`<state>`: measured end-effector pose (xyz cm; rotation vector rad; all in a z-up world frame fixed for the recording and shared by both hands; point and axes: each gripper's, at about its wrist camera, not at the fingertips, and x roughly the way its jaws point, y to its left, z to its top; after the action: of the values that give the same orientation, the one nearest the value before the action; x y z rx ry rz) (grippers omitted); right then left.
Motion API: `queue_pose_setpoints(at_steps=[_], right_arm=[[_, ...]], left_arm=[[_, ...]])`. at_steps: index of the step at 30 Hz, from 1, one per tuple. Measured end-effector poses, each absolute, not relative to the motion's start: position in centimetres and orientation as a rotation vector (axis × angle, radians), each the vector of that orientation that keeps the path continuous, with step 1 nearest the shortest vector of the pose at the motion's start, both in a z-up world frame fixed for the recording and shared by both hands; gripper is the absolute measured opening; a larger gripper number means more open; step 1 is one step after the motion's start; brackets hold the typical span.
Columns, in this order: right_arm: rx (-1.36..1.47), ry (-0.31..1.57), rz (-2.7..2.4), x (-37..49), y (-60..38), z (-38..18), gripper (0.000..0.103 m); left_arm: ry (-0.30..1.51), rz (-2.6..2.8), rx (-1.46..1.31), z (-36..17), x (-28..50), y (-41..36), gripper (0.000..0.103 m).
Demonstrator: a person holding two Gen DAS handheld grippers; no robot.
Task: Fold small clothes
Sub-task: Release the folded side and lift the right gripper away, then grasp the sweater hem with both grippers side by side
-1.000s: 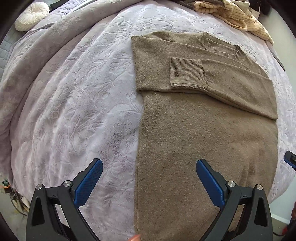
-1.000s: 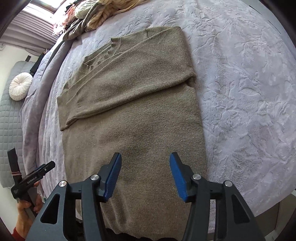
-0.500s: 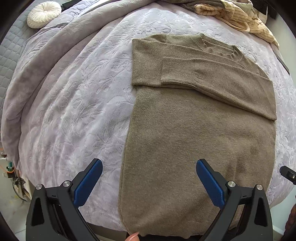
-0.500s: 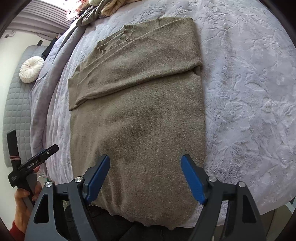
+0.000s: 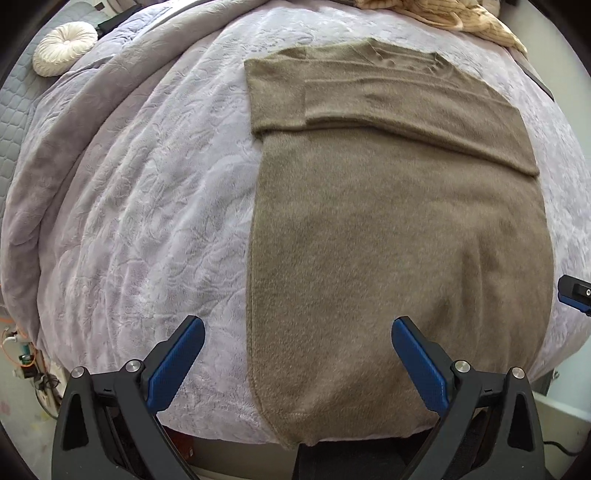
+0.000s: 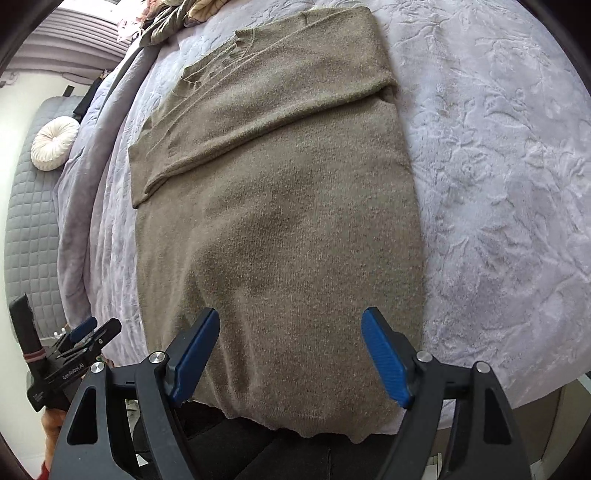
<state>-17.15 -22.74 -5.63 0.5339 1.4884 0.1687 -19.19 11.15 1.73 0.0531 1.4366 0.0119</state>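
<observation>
Brown sweater (image 5: 399, 240) on bed (image 5: 147, 184): sleeves folded in, hem fold outstanding; left hand-held gripper (image 5: 297, 363) and right hand-held gripper (image 6: 290, 354) released, empty.

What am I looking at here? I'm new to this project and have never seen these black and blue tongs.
No machine: a person holds a two-finger gripper in each hand, each with a camera looking along its fingers. One picture is from the left gripper, the other from the right gripper. Both are open and hold nothing. Below them a brown sweater lies flat on a lilac blanket, sleeves folded across the chest. A round cushion and other clothes lie further back.
</observation>
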Motion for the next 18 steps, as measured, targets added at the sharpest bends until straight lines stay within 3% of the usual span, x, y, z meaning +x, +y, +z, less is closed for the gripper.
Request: queue_pose_setpoints(at_steps=[18], right_arm=[[0.588, 1.585, 0.13, -29.8, -22.3, -12.0, 0.082]], left_arm=[[1.601, -0.249, -0.212, -7.4, -30.4, 14.9, 0.101]])
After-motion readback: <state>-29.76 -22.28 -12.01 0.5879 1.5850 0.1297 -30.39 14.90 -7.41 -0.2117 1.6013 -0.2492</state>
